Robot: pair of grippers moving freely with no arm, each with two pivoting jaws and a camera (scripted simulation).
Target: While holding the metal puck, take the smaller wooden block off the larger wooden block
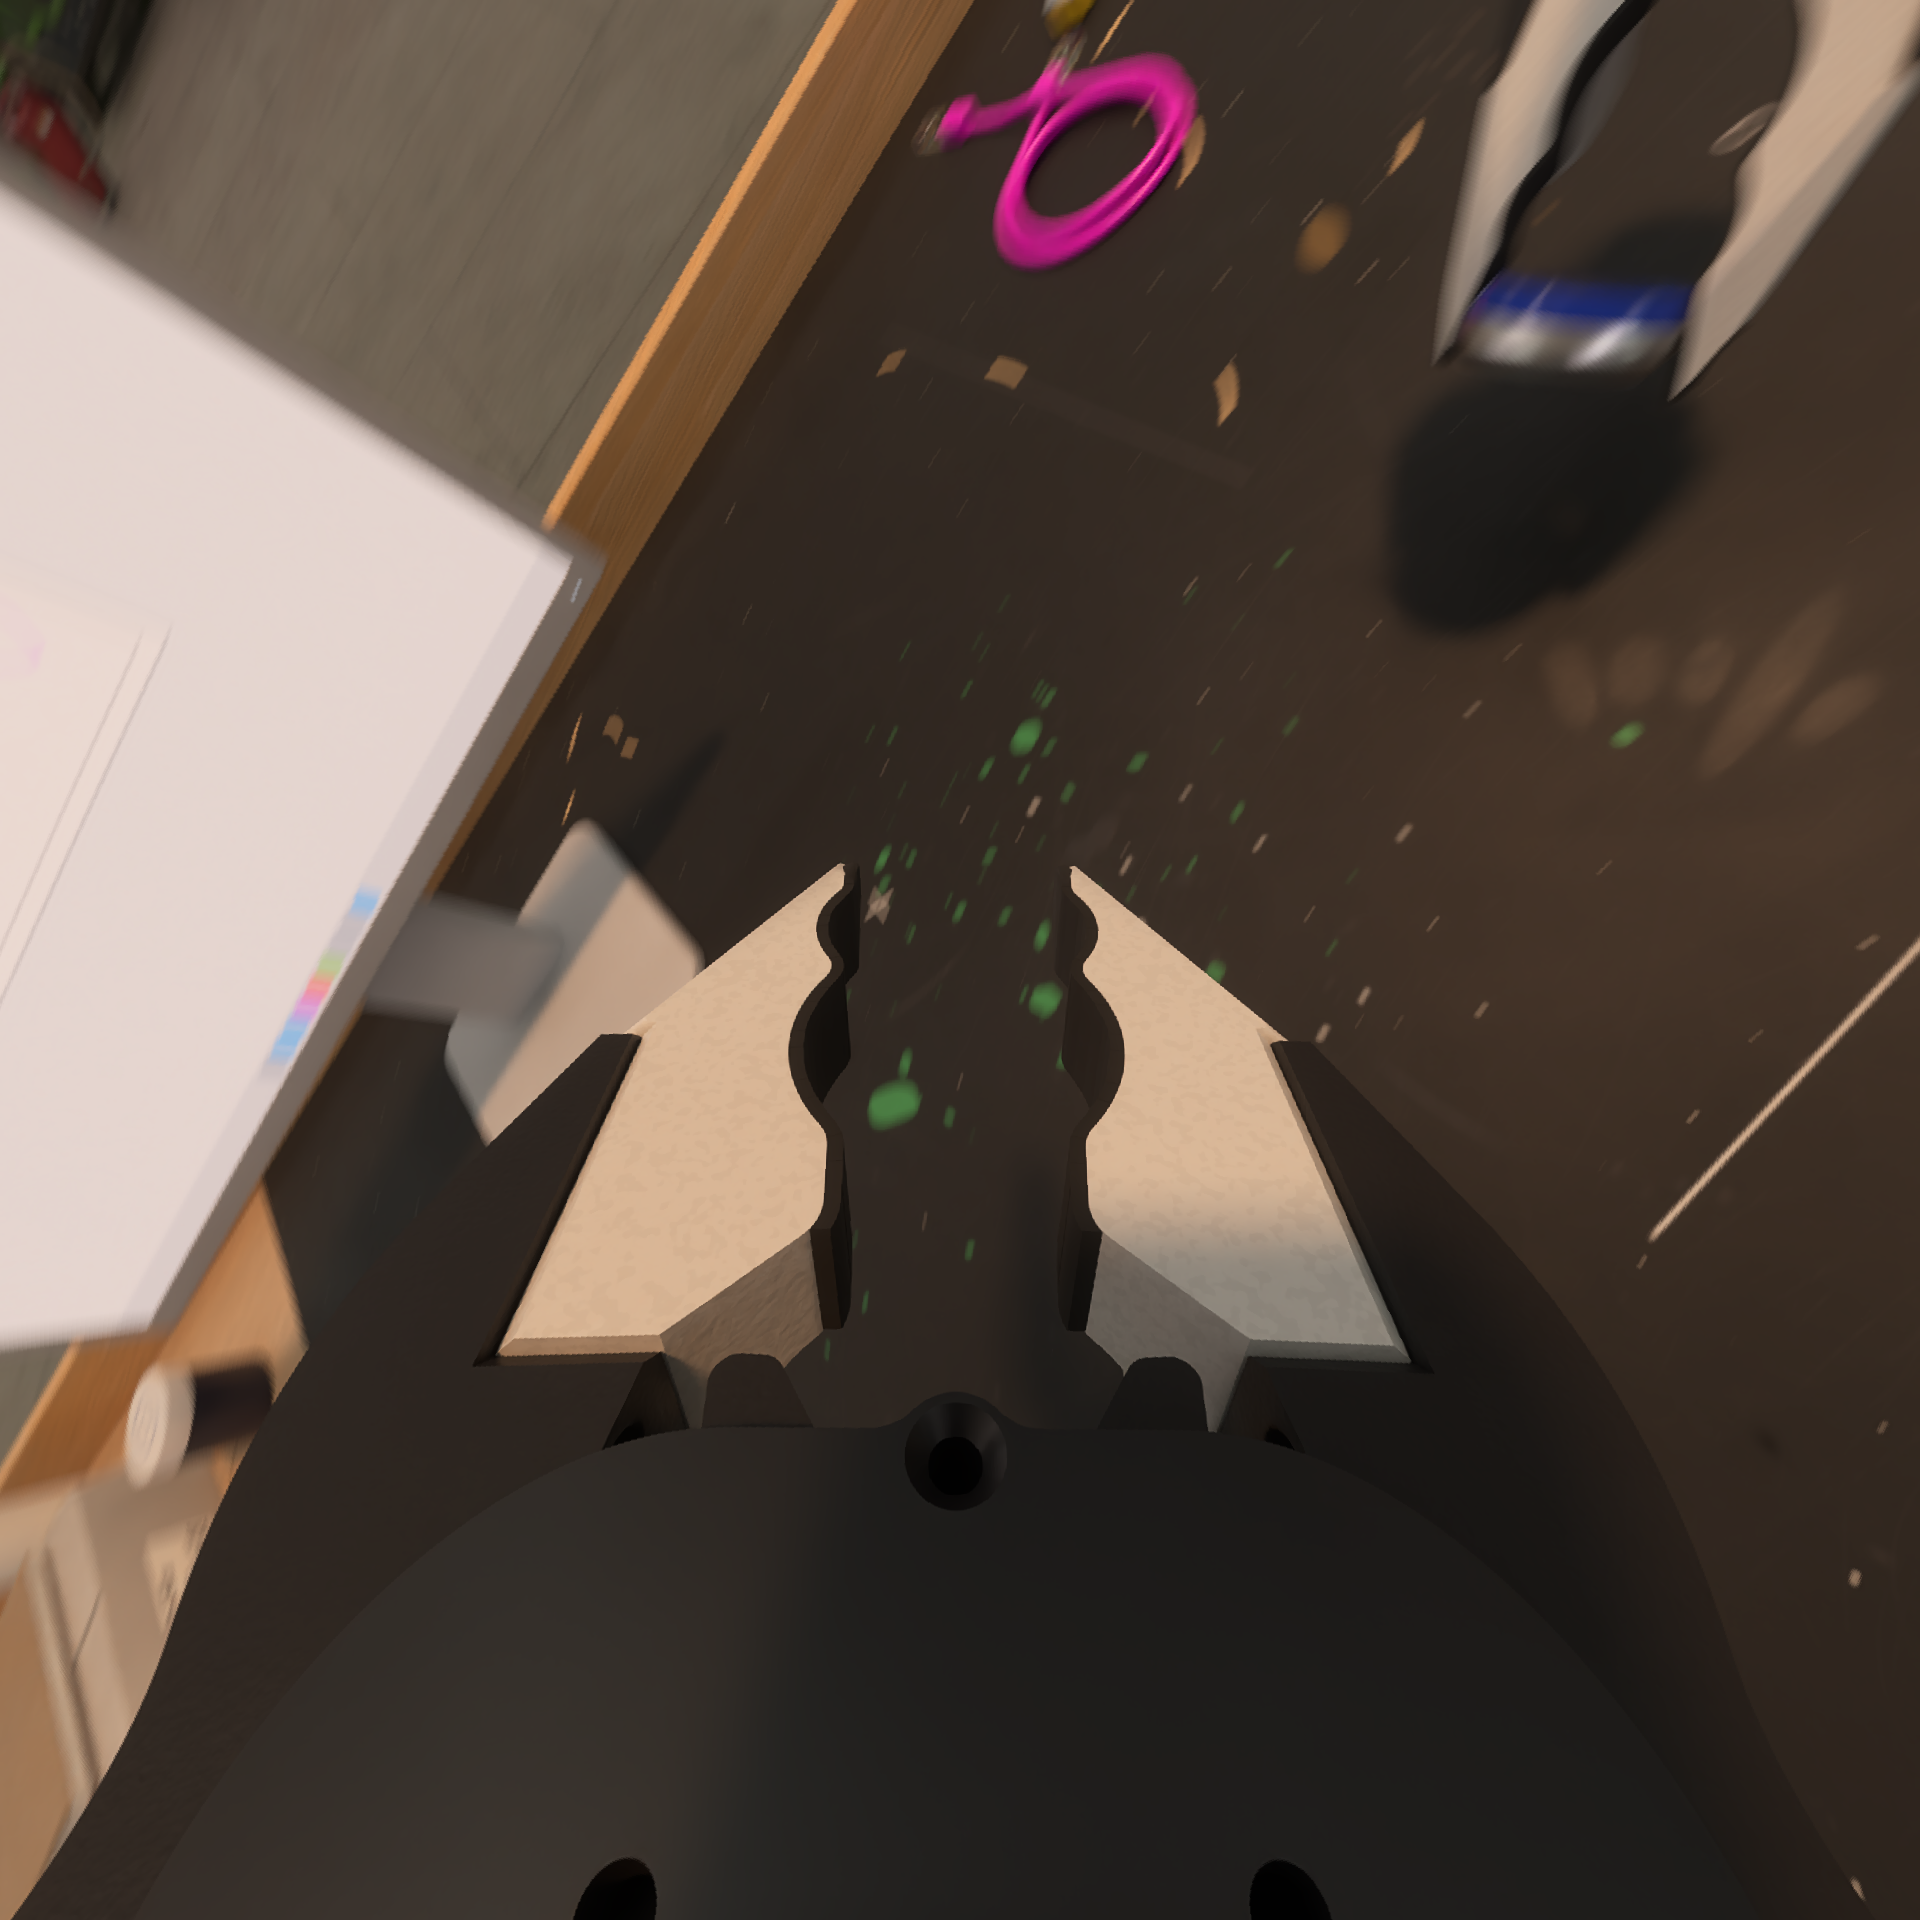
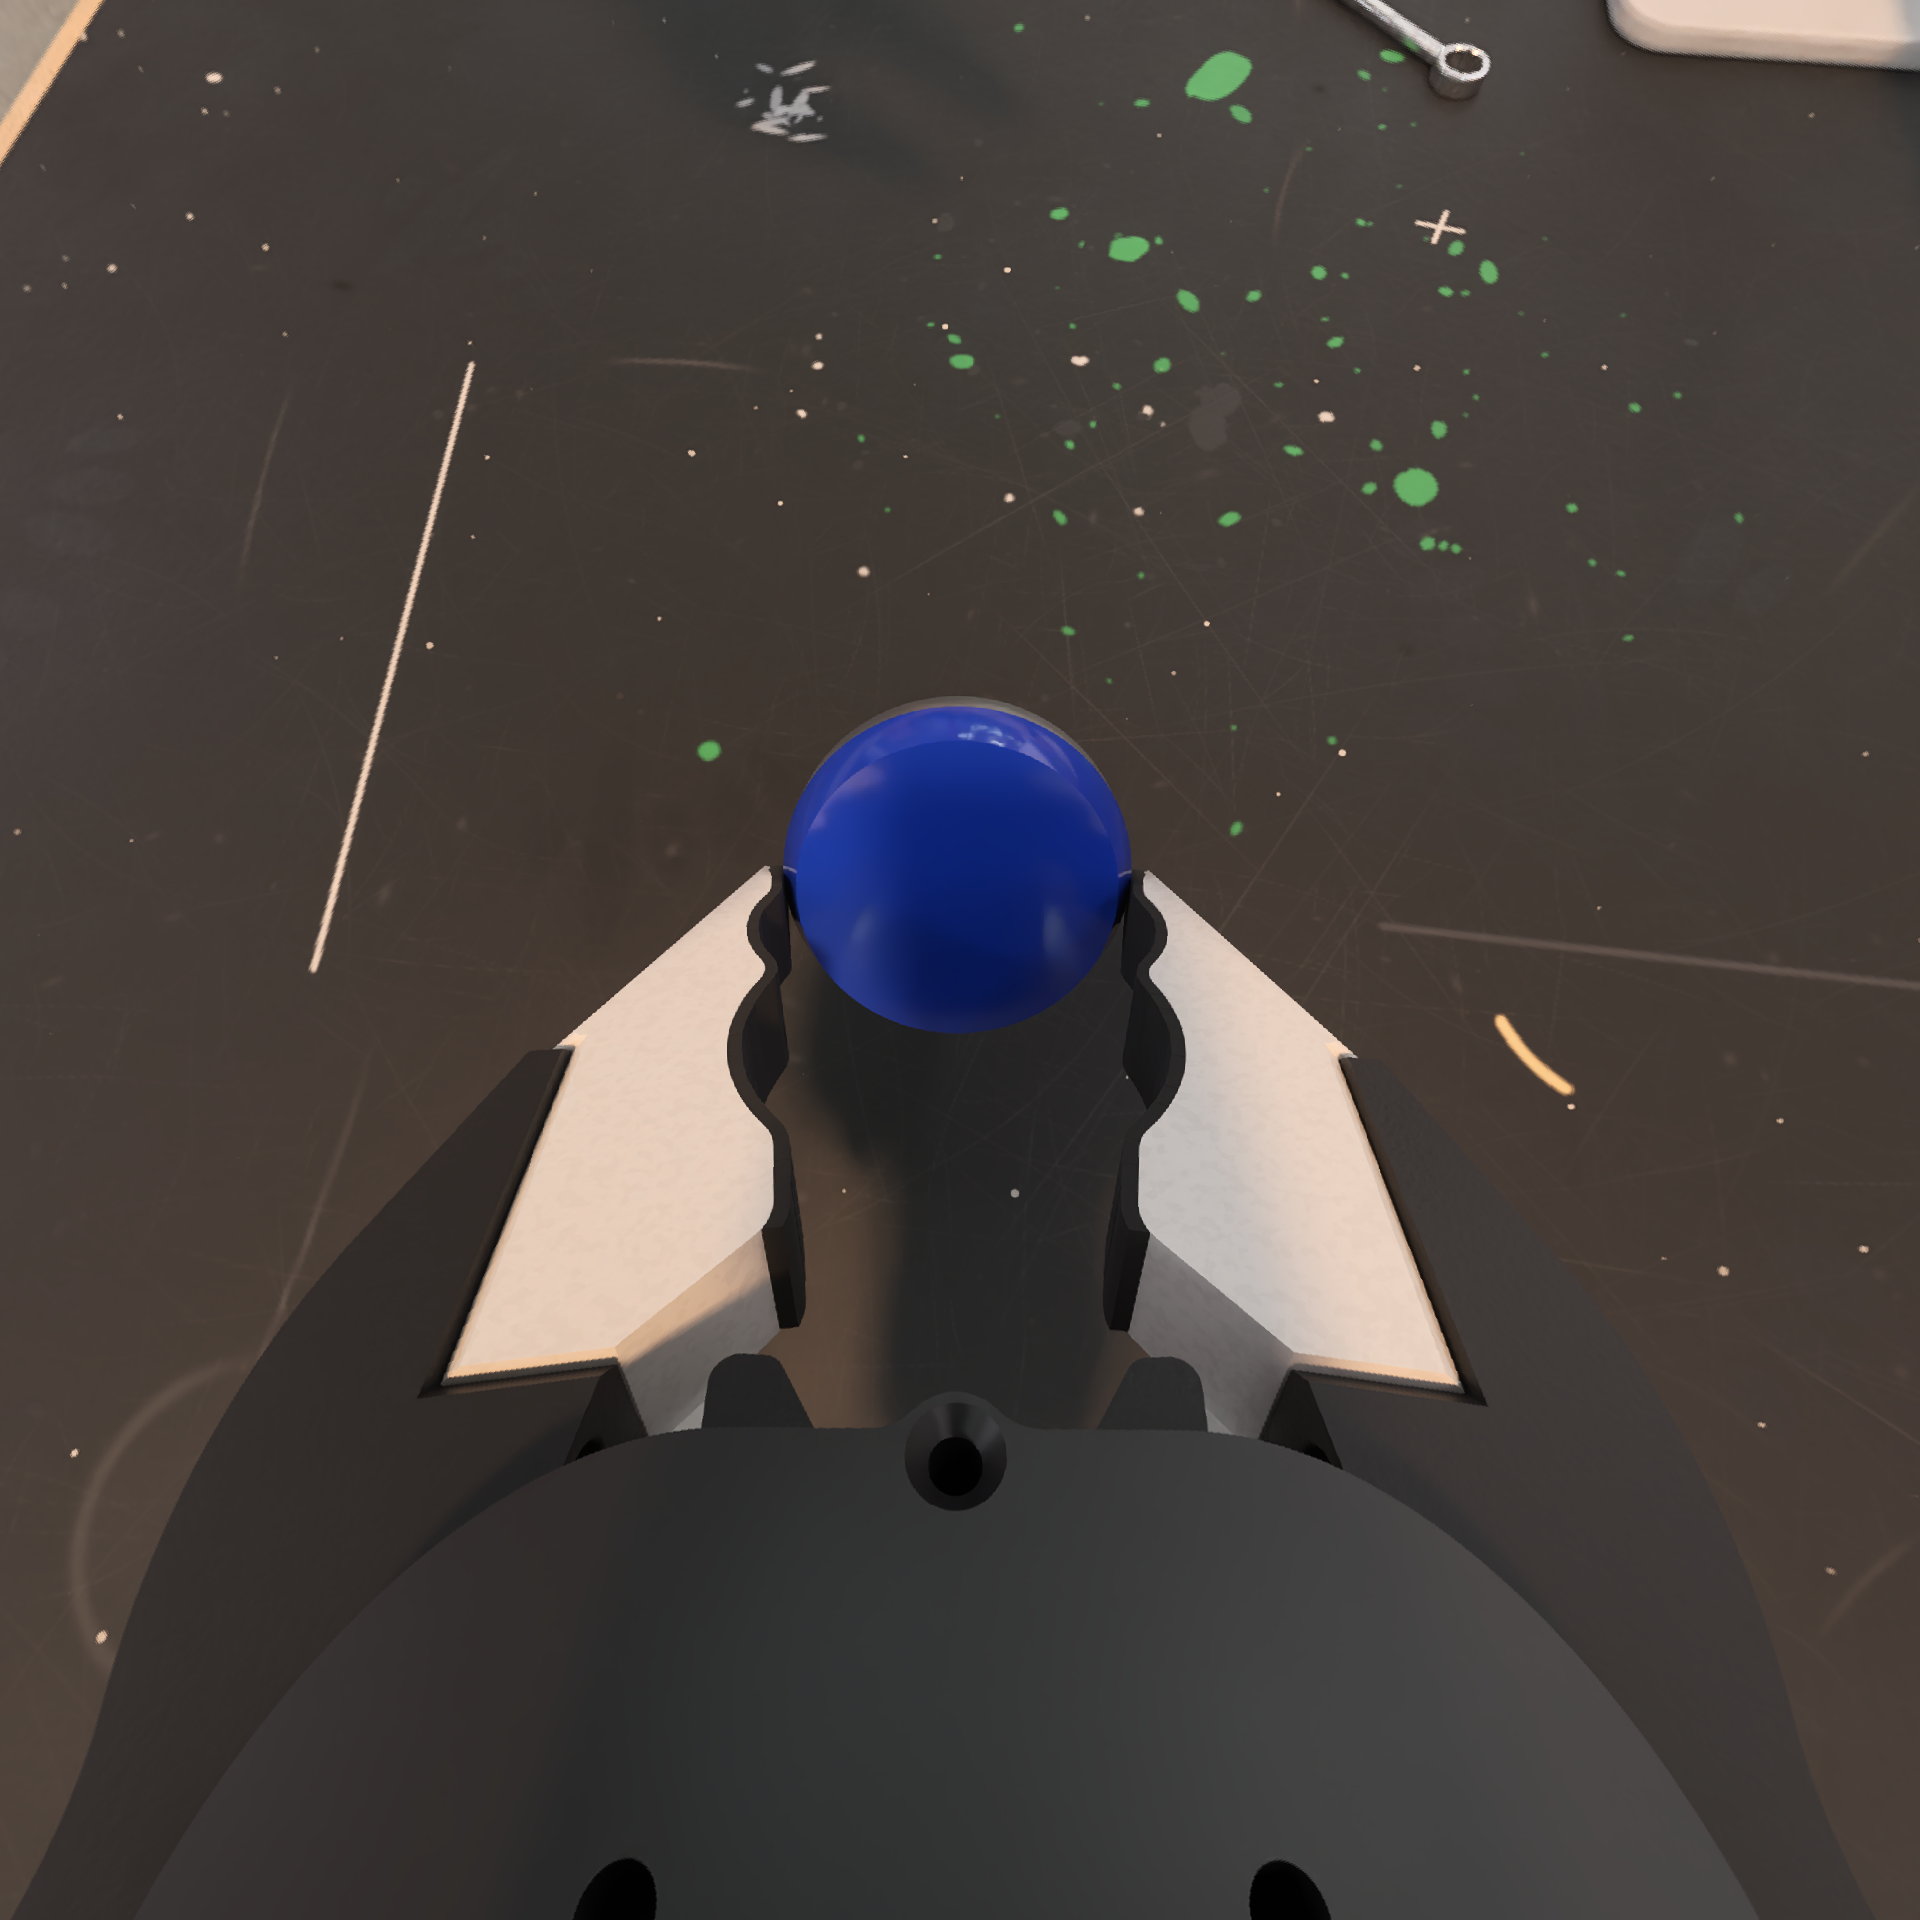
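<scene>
Puck (image 2: 956,873) sits between right claw (image 2: 956,883) tips, above the tabletop (image 2: 623,623). Wrench (image 2: 1429,42) far ahead-right, w/ monitor base (image 2: 1766,26) beside it. From left claw (image 1: 956,883): cable (image 1: 1091,156) ahead, monitor (image 1: 208,779) at left edge.

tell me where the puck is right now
The puck sits clamped between the right gripper fingertips, centre of the right wrist view, lifted above the dark table; the left wrist view shows it upper right.
</scene>
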